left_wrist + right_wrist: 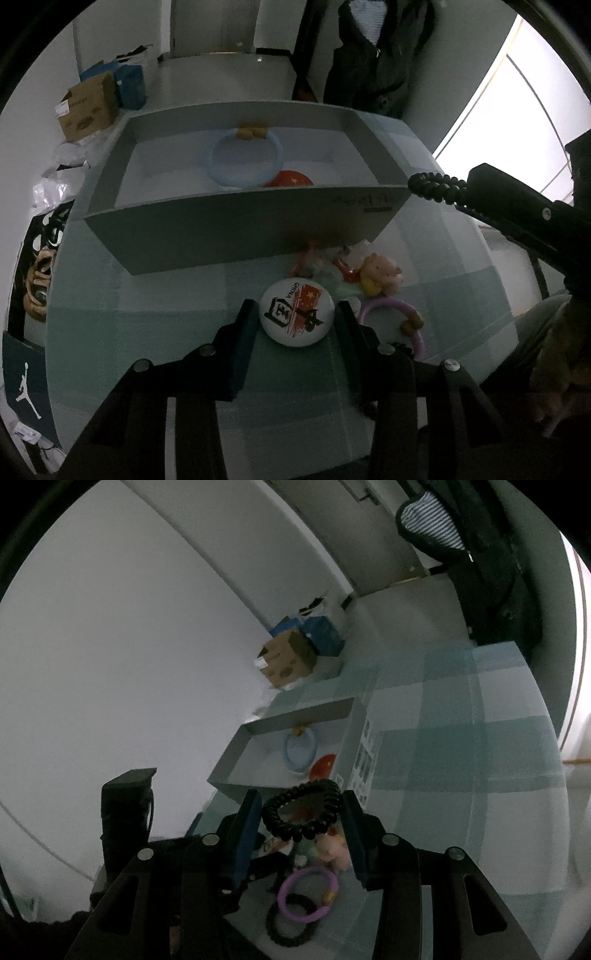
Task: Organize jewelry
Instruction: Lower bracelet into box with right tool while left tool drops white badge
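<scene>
- grey, open-topped box [236, 236] stands on a table with a pale green-and-white checked cloth [147, 302]; inside it lie a light blue bracelet [243, 158] with an orange-brown charm, and a red badge [291, 180] partly hidden by the near wall.
- white round badge [296, 318] printed with "china" and a red flag lies on the cloth in front of the box, between the jaws of the left gripper [293, 314]; both pads look to be touching its rim, so the gripper seems closed on it.
- right gripper [301, 814] holds a black coiled hair tie [301, 814] pinched between its pads, raised above the table just before the box's near corner; the left wrist view shows the same tie sticking out of that gripper's tip at the box's right end.
- still on the cloth near the grippers: a small pink pig figure [380, 277], a purple bracelet [308, 895] with a brown charm, a second black coiled tie [291, 923] partly under it, and a blurred red-and-white clutter by the box wall.
</scene>
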